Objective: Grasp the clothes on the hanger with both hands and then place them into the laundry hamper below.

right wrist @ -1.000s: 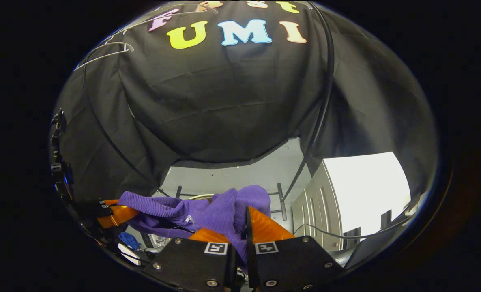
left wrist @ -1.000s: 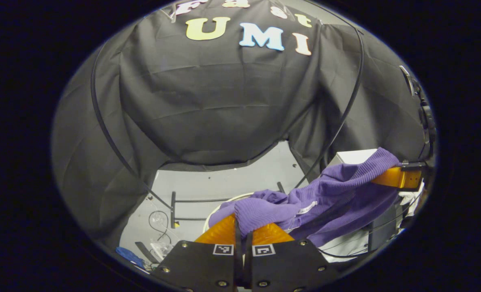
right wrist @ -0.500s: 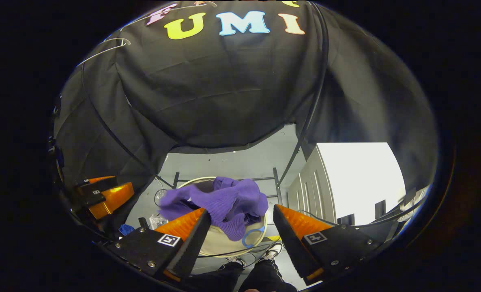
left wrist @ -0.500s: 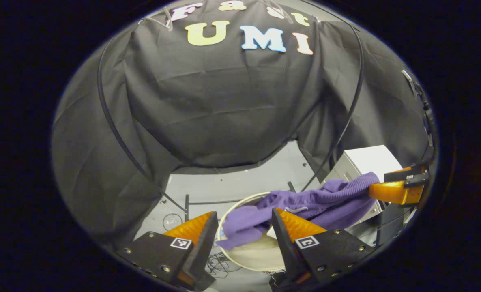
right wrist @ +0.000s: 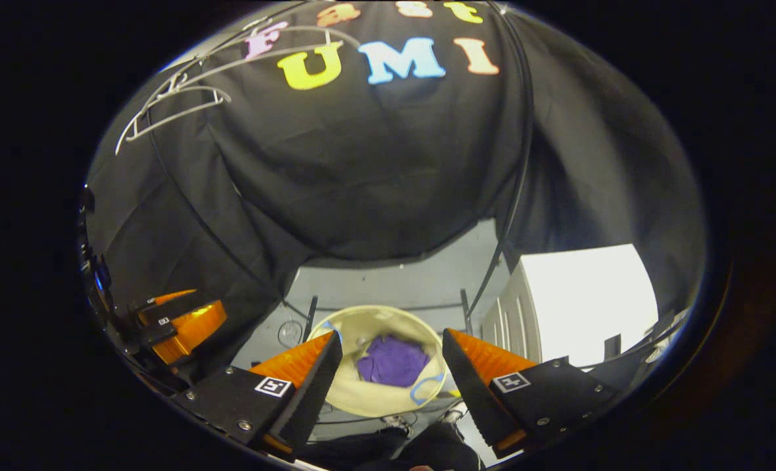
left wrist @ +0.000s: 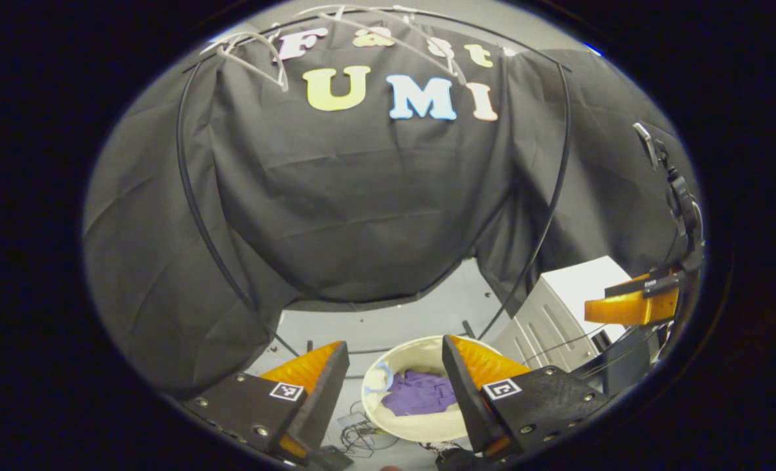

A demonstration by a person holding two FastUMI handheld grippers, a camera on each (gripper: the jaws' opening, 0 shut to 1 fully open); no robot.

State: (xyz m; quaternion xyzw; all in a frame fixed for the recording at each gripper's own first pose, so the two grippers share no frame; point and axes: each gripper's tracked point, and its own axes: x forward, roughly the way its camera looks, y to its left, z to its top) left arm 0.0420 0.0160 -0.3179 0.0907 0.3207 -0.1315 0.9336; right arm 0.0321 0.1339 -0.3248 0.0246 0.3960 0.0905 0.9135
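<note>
Left gripper (left wrist: 393, 358): its two fingers stand spread wide apart at the bottom of the left gripper view, with nothing between them. It also shows at the left edge of the right gripper view, well to the side of the hamper.
Right gripper (right wrist: 391, 350): its fingers are likewise spread wide and hold nothing. In the left gripper view it sits at the far right edge, in front of the cabinet.
Clothes (left wrist: 422, 394): a purple knit garment lies crumpled in a heap, free of both grippers. In each view it appears in the gap between that gripper's own fingers, lower down and well apart from them.
Laundry hamper (right wrist: 347, 391): a round, cream-coloured basket on the floor beneath both grippers. The purple garment rests on its bottom, roughly in the middle. A light blue handle loop sits at its rim.
Hanger (right wrist: 169, 112): a pale, bare hanger hangs high at the upper left against the black cloth wall.
Floor (left wrist: 388, 320): grey, with a tangle of thin cables just beside the hamper.
Cabinet (right wrist: 578, 304): a white unit stands to the right of the hamper.
Person: dark trouser legs show at the bottom edge of the right gripper view.
</note>
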